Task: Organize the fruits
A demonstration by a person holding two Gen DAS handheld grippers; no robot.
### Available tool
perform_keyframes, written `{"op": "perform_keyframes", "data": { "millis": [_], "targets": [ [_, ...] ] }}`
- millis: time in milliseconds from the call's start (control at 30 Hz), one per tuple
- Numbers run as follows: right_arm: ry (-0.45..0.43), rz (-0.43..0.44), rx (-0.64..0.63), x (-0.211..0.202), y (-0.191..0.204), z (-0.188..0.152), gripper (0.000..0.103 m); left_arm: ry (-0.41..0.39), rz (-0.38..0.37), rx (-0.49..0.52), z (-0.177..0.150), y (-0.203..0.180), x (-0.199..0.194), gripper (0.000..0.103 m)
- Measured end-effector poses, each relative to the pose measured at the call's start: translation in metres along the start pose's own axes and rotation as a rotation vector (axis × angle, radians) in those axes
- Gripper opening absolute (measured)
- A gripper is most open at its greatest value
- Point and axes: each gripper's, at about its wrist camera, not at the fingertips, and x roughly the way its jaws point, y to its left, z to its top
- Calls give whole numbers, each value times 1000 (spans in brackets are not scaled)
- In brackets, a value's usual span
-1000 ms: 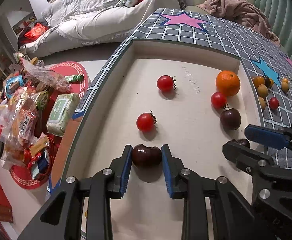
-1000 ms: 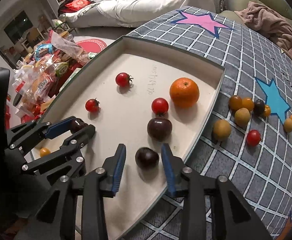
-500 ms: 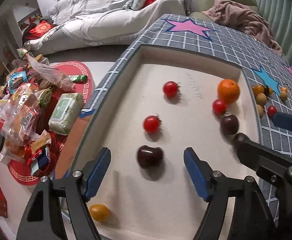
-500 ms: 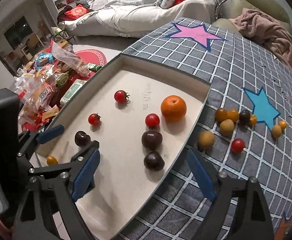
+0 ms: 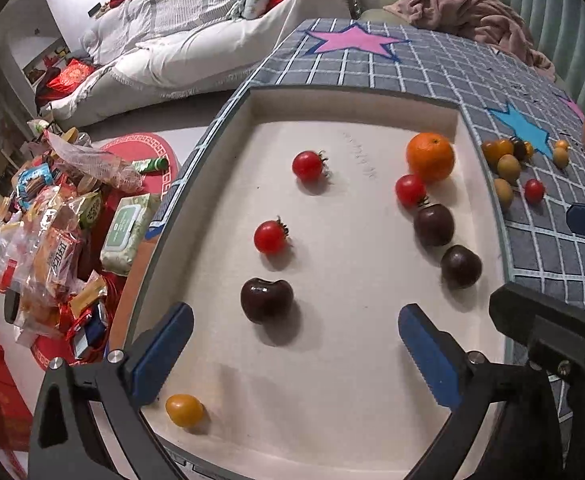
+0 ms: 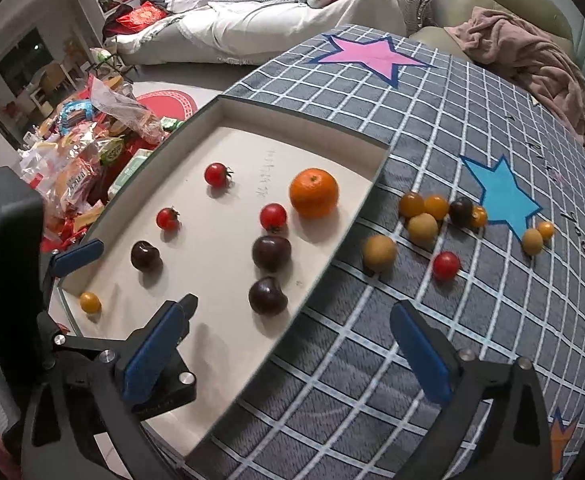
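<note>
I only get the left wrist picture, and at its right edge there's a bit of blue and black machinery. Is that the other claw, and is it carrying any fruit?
Observer: Yes, that is the right claw. Its own camera shows it spread wide open with nothing in it.
Operator: What is it hanging over?
Observer: It straddles the tray edge. One side is over the tray near a dark cherry, and the other is over the checked cloth.
Operator: Is there anything on that cloth that I'm missing?
Observer: There's an orange star printed on it, close beside the right claw.
</note>
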Motion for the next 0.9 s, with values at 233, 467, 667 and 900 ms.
{"op": "perform_keyframes", "data": {
  "millis": [233,467,667,900],
  "targets": [
    [9,-18,-12,-13,3,3,103,9,12,-3,-3,-2,-14,103],
    [31,-44,-66,-19,18,5,103,76,-27,-32,-7,3,-22,103],
    [63,-64,-76,-18,23,6,103,102,-33,-72,-11,13,-29,103],
    [102,-78,-58,-10,22,6,103,89,-11,-88,-13,18,-36,103]
  ]
}}
